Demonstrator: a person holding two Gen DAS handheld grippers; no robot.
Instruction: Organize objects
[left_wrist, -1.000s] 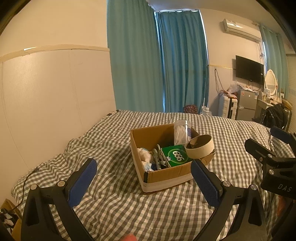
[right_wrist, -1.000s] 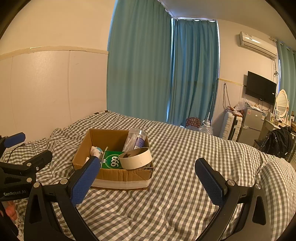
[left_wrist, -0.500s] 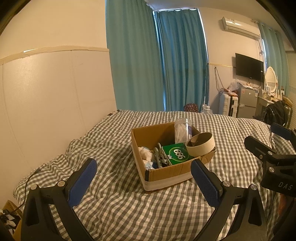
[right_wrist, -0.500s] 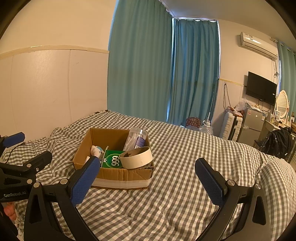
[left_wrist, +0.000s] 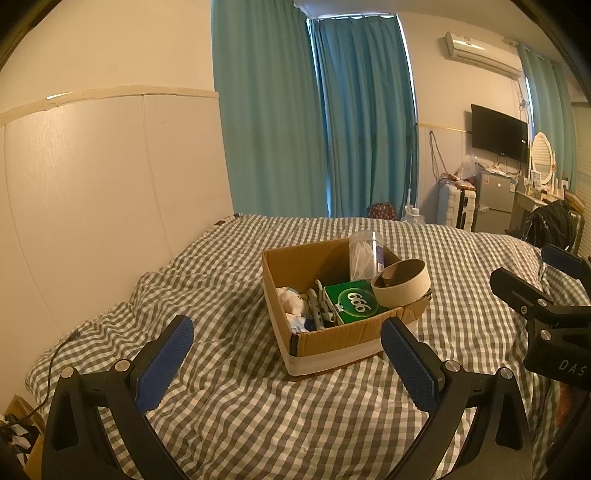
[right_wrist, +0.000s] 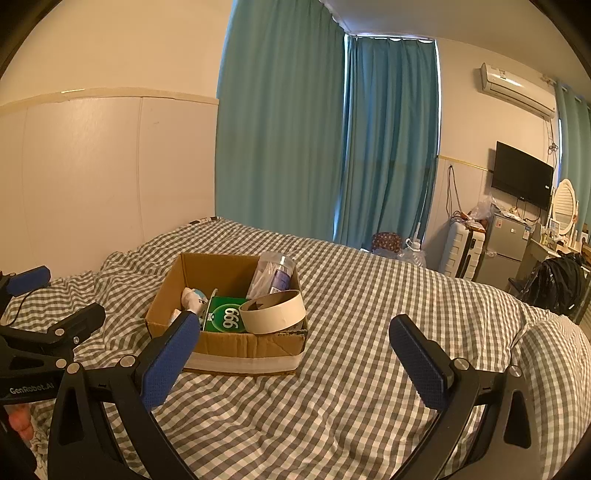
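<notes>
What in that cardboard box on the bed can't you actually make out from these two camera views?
- Box floor, left wrist view: covered by the clutter.
- White crumpled item, both views: too small to identify.
- Clear container, right wrist view: label too small to read.
- Green 999 packet, right wrist view: partly behind the tape roll and the box wall.

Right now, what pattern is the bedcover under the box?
Grey-and-white check bedcover; clearest in the right wrist view.

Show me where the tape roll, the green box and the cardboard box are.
tape roll (right_wrist: 275, 316), right wrist view, on its cream outer side.
green box (left_wrist: 355, 300), left wrist view, on its printed top face.
cardboard box (right_wrist: 240, 345), right wrist view, on its near outer wall.
</notes>
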